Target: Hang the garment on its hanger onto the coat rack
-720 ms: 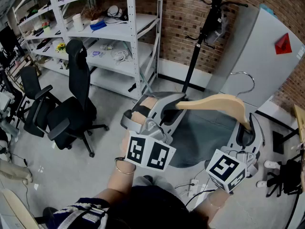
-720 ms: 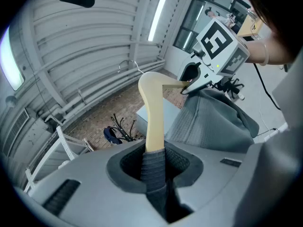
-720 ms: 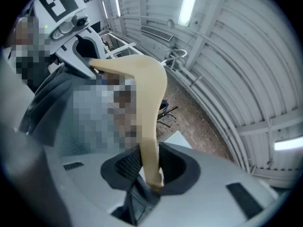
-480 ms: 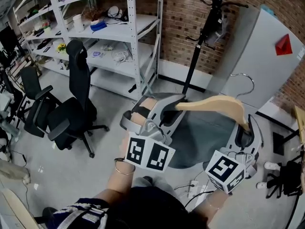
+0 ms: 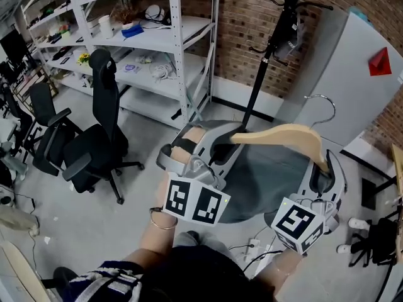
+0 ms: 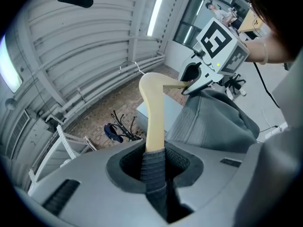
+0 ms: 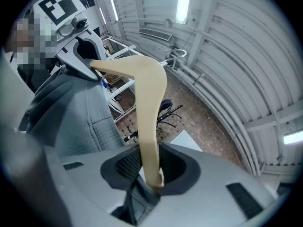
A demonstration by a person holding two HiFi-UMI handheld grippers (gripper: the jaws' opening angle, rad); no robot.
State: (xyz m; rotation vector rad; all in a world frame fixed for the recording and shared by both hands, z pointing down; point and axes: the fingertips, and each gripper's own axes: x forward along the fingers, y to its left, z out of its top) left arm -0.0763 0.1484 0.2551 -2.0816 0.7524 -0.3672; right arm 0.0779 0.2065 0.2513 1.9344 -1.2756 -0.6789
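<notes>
**Head view.** The left gripper [image 5: 221, 145] and the right gripper [image 5: 325, 172] point level, and each pinches one end of the hanger [image 5: 286, 133], which spans the gap between them. The garment [image 5: 267, 184] sags below the hanger, between the two tools. Far beyond the jaws the coat rack [image 5: 267, 49] stands before a brick wall [image 5: 236, 17], well apart from the hanger. White metal shelving [image 5: 160, 33] and a black office chair [image 5: 94, 137] stand off to the left gripper's outer side. A pale grey panel [image 5: 343, 74] leans beyond the right gripper. The floor [image 5: 82, 212] beneath is smooth grey. The coat rack's top is cut off by the frame. The hanger is pale curved wood with a thin wire hook [image 5: 322, 102].

**Left gripper view.** The jaws are pressed onto the hanger's end. A ribbed grey strip sits there, and I cannot tell whether it is cloth or pad. The quilted grey garment hangs to the right of the jaws. The right gripper shows at the hanger's far end. Corrugated metal ceiling fills the background.

**Right gripper view.** The jaws clamp the bare wooden tip. The hanger bends away toward the left gripper, with the garment draped at the left. Strip lights glow on the ribbed ceiling.
</notes>
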